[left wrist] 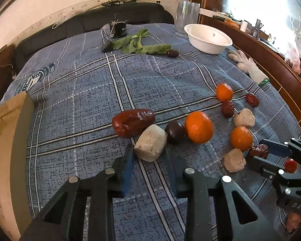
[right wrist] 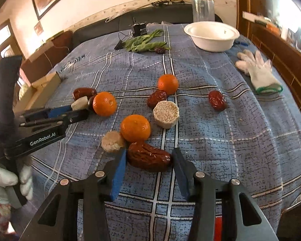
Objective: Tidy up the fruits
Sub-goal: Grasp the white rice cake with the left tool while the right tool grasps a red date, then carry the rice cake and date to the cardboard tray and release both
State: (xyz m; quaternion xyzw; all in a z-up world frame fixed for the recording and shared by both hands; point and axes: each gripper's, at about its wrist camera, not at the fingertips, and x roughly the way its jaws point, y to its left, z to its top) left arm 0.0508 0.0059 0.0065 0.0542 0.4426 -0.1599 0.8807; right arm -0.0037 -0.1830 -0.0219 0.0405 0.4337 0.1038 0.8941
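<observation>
Several tangerines, red dates and pale round cakes lie on a blue plaid cloth. My left gripper is open, its jaws on either side of a pale cake, with a big red date, a dark date and a tangerine just beyond. My right gripper is open around a wrinkled red date. A tangerine and a pale cake touch that date at its far left. Another cake, tangerine and dates lie farther off.
A white bowl stands at the far right of the cloth, with a clear glass behind it. Green leaves, a black device and a lone date lie at the back. A white glove lies right. A cardboard box sits left.
</observation>
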